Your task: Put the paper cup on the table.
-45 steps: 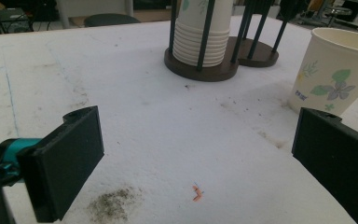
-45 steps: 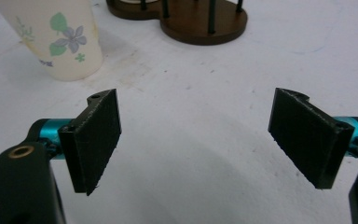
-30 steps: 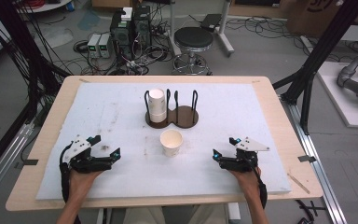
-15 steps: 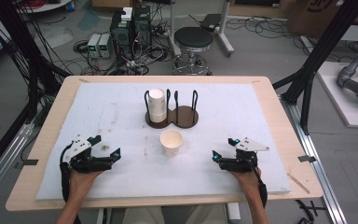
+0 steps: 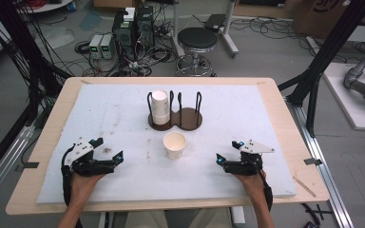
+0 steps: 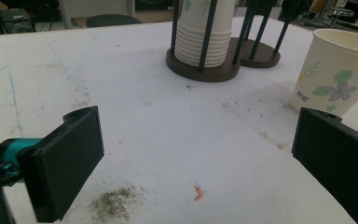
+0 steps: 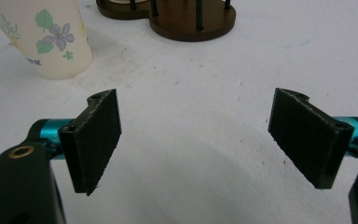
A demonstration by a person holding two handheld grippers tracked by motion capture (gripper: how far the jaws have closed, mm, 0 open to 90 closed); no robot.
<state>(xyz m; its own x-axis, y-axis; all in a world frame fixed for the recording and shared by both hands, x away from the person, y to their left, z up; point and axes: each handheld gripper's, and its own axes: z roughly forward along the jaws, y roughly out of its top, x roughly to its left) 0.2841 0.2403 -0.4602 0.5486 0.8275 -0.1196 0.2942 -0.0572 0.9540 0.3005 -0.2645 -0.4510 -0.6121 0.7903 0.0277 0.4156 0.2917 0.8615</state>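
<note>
- Far left, beyond the table, black cables [image 5: 24, 57] trail over the grey floor, with electronic boxes [image 5: 123, 33] stacked just behind the table's far edge.
- The left gripper [image 5: 111, 159] rests low at the near left of the white mat [image 5: 266, 118], jaws spread wide with nothing between them.
- Its own view shows grey smudges [image 6: 114, 205] and an orange scrap [image 6: 198, 192] on the mat.
- At the middle, a single paper cup [image 5: 175, 145] stands upright and mouth-up, apart from both grippers; it carries a flower print.
- Just beyond it sits a dark wooden cup holder [image 5: 176, 116], with a stack of cups [image 5: 160, 107] in its left ring.
- A black round stool [image 5: 197, 40] stands on the floor behind.
- The right gripper [image 5: 221, 161] lies at the near right, jaws parted and empty.
- The wooden table [image 5: 285, 118] borders the mat.
</note>
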